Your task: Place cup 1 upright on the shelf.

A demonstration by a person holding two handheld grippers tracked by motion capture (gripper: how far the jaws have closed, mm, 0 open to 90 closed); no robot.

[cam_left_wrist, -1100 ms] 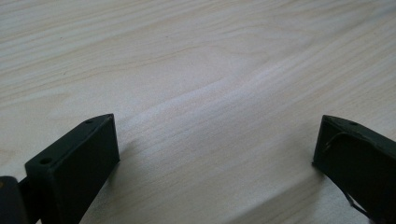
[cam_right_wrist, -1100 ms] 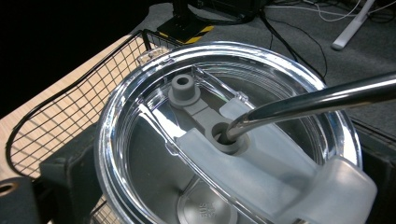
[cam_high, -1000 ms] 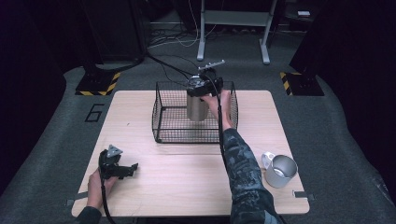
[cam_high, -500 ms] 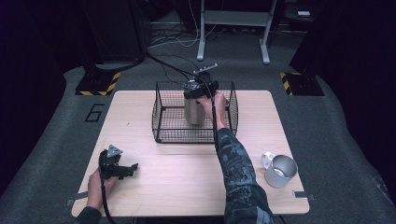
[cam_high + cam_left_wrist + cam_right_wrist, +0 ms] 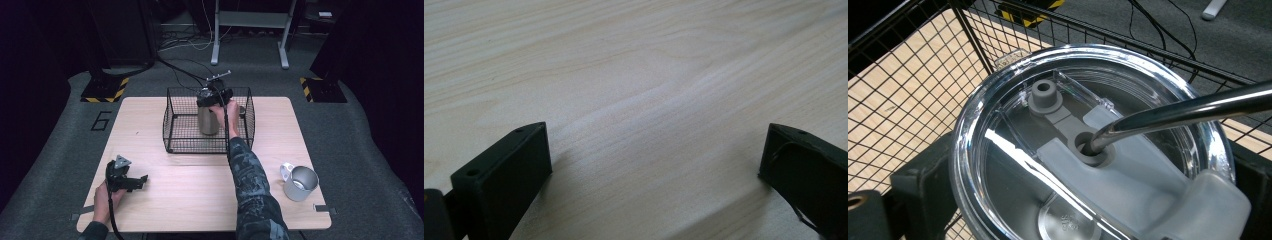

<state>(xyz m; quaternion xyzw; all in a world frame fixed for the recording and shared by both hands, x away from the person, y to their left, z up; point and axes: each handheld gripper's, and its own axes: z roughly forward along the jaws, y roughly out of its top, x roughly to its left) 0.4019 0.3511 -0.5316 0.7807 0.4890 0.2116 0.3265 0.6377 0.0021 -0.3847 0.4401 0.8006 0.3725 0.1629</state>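
Standing inside the wire basket [image 5: 175, 131] is a tall metal tumbler [image 5: 207, 121] with a clear lid [image 5: 1088, 150] on top. A shiny metal straw [image 5: 1188, 107] pokes out through a grey hole in the lid. The tumbler is upright, near the back of the basket, and the basket sits in the middle of the wooden table [image 5: 200, 200].

The right gripper [image 5: 216, 96] is at the top of the tumbler. In the right gripper view, its two black jaws sit on both sides of the lid and look like they are squeezing it, so it is holding the tumbler by its top. The person's right arm [image 5: 250, 180] reaches far across the table to do this.

I think the step going on now is the tumbler being put down in the basket, or picked up out of it. I cannot tell which from these pictures. Either way, the next move needs care. The tumbler is tall and could tip over. The straw could catch on the wires of the basket, so the hand should go straight up or straight down.

The left gripper [image 5: 134, 181] rests low over the near left part of the table, well apart from the basket. Its jaws are spread wide and hold nothing.

A metal mug [image 5: 299, 183] with a handle stands alone near the right front corner.
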